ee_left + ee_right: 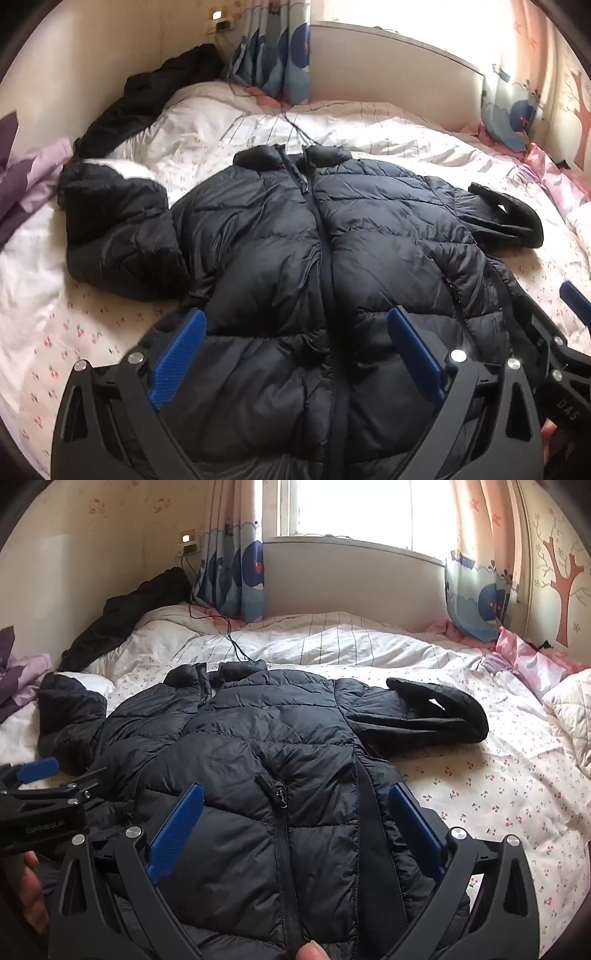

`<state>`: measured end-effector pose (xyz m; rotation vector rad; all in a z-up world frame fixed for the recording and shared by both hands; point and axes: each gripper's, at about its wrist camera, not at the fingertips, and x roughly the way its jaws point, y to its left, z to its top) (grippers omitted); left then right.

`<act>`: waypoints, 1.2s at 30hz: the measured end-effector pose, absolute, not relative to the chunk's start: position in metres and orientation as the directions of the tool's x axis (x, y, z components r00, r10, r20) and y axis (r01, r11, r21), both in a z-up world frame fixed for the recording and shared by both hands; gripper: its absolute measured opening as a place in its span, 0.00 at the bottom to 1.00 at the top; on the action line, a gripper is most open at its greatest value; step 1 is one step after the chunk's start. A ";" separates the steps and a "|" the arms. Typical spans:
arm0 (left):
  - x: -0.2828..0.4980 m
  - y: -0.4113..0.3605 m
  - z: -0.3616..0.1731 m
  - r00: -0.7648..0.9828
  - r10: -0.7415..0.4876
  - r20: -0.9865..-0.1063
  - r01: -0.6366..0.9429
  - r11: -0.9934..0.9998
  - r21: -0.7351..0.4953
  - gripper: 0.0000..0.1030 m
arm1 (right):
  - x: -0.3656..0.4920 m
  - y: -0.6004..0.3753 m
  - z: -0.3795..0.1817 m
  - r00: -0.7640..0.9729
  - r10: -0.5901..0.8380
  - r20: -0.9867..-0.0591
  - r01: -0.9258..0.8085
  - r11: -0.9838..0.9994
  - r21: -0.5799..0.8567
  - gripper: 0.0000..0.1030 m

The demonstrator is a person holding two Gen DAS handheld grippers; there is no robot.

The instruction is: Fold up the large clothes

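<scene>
Two grippers hung over the hem end of a dark puffer jacket that lay face up in the middle of the bed. Its long axis ran from the hem, nearest the grippers, up to the collar, which pointed toward the window wall. The zip ran down the jacket's centre along that same line. One sleeve was bunched on the jacket's left, the other sleeve stuck out on its right, cuff doubled back. The left gripper stood wide, its blue pads either side of the zip, nothing clamped. The right gripper was just as wide, over the jacket's right half near a pocket zip. A black cable trailed toward the collar.
</scene>
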<state>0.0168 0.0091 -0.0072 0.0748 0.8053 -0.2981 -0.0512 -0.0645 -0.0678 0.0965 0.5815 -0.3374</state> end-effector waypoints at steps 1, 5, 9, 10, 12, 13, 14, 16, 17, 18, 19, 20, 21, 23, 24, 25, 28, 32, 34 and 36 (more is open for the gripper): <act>0.018 0.010 -0.009 0.647 -0.236 -0.725 0.286 0.957 -0.057 0.92 | -0.051 -0.065 -0.068 0.784 -0.278 -0.555 0.334 0.942 0.000 0.94; 0.020 0.014 -0.012 0.663 -0.197 -0.722 0.227 0.972 -0.057 0.93 | -0.051 -0.066 -0.069 0.791 -0.249 -0.558 0.314 0.949 0.021 0.94; 0.024 0.013 -0.011 0.677 -0.165 -0.717 0.226 0.974 -0.010 0.93 | -0.050 -0.063 -0.070 0.795 -0.232 -0.560 0.297 0.955 0.026 0.93; 0.024 0.011 -0.012 0.679 -0.159 -0.716 0.227 0.974 -0.001 0.93 | -0.050 -0.063 -0.071 0.796 -0.229 -0.560 0.295 0.955 0.028 0.93; 0.024 0.010 -0.012 0.684 -0.157 -0.712 0.232 0.973 0.008 0.93 | -0.050 -0.061 -0.071 0.799 -0.222 -0.559 0.287 0.957 0.030 0.93; 0.023 0.010 -0.013 0.685 -0.157 -0.711 0.234 0.972 0.010 0.93 | -0.050 -0.061 -0.072 0.802 -0.216 -0.557 0.282 0.959 0.034 0.93; 0.023 0.010 -0.013 0.686 -0.155 -0.710 0.233 0.972 0.012 0.93 | -0.050 -0.060 -0.072 0.804 -0.210 -0.556 0.278 0.960 0.039 0.93; 0.024 0.010 -0.013 0.687 -0.153 -0.710 0.233 0.972 0.017 0.93 | -0.050 -0.060 -0.073 0.809 -0.197 -0.554 0.267 0.962 0.048 0.93; 0.023 0.010 -0.013 0.688 -0.150 -0.710 0.231 0.973 0.018 0.93 | -0.050 -0.059 -0.073 0.810 -0.194 -0.553 0.264 0.963 0.049 0.93; 0.023 0.010 -0.012 0.689 -0.149 -0.709 0.229 0.973 0.018 0.93 | -0.050 -0.059 -0.073 0.811 -0.192 -0.552 0.261 0.964 0.047 0.93; 0.024 0.011 -0.012 0.690 -0.150 -0.708 0.229 0.973 0.017 0.93 | -0.050 -0.058 -0.073 0.812 -0.192 -0.551 0.258 0.965 0.045 0.93; 0.023 0.012 -0.012 0.693 -0.145 -0.706 0.227 0.974 0.022 0.93 | -0.050 -0.057 -0.072 0.816 -0.188 -0.547 0.253 0.966 0.045 0.93; 0.023 0.012 -0.012 0.698 -0.137 -0.703 0.223 0.974 0.032 0.93 | -0.051 -0.057 -0.072 0.819 -0.185 -0.544 0.249 0.967 0.046 0.93; 0.022 0.010 -0.013 0.709 -0.116 -0.696 0.218 0.974 0.060 0.93 | -0.051 -0.055 -0.071 0.819 -0.192 -0.540 0.250 0.968 0.035 0.93; 0.022 0.010 -0.013 0.711 -0.110 -0.694 0.218 0.973 0.069 0.93 | -0.051 -0.054 -0.071 0.819 -0.197 -0.538 0.250 0.968 0.026 0.93; 0.022 0.008 -0.013 0.714 -0.104 -0.693 0.218 0.973 0.079 0.93 | -0.051 -0.054 -0.070 0.820 -0.200 -0.537 0.250 0.968 0.022 0.93; 0.021 0.007 -0.013 0.721 -0.090 -0.687 0.217 0.971 0.100 0.93 | -0.051 -0.055 -0.071 0.820 -0.198 -0.536 0.250 0.968 0.024 0.93; 0.022 0.008 -0.015 0.715 -0.086 -0.694 0.217 0.971 0.103 0.93 | -0.052 -0.055 -0.070 0.825 -0.199 -0.530 0.248 0.968 0.023 0.93; 0.022 0.008 -0.015 0.715 -0.080 -0.695 0.214 0.971 0.108 0.93 | -0.052 -0.055 -0.070 0.824 -0.196 -0.532 0.247 0.969 0.025 0.93; 0.022 0.009 -0.015 0.715 -0.081 -0.694 0.212 0.972 0.104 0.93 | -0.052 -0.055 -0.071 0.823 -0.187 -0.537 0.242 0.970 0.032 0.93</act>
